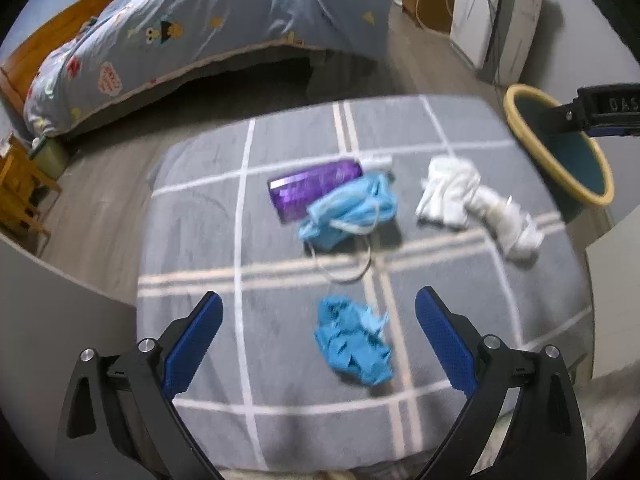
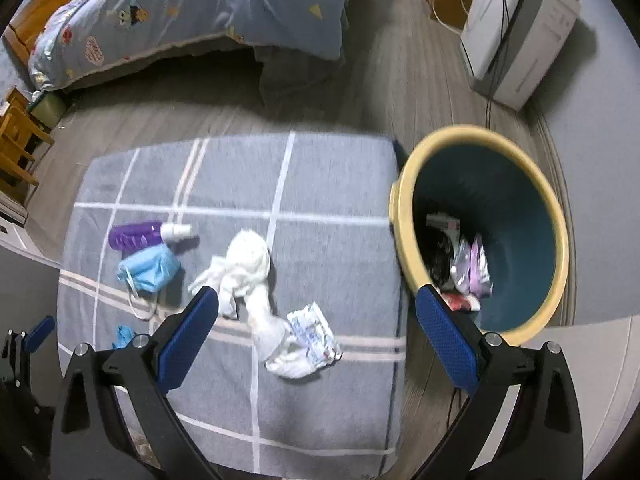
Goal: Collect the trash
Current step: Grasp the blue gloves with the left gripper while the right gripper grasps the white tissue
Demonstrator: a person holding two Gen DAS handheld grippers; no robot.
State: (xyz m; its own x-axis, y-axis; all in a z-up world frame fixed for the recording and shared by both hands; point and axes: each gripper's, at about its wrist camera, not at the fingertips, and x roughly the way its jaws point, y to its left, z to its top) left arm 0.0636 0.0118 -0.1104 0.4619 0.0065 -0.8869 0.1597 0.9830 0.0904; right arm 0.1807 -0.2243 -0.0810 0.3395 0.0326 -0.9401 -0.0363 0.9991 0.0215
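Trash lies on a grey checked mat [image 1: 280, 360] [image 2: 320, 184]. A crumpled blue scrap [image 1: 354, 346] [image 2: 122, 335] lies between the fingers of my open, empty left gripper [image 1: 319, 344]. Farther off are a blue face mask [image 1: 348, 210] [image 2: 148, 266], a purple spray bottle [image 1: 314, 188] [image 2: 140, 234] and crumpled white tissue [image 1: 472, 204] [image 2: 248, 272]. A clear wrapper [image 2: 314, 332] lies beside the tissue. My right gripper [image 2: 318, 340] is open and empty above the tissue and wrapper. A yellow-rimmed teal bin [image 2: 484, 232] [image 1: 560, 152] beside the mat holds wrappers.
A bed with a blue patterned quilt [image 1: 224, 16] [image 2: 192, 8] stands behind the mat. A white appliance [image 1: 496, 12] [image 2: 520, 32] with cables is at the back right. Wooden furniture [image 1: 20, 192] is at the left. The floor is grey wood.
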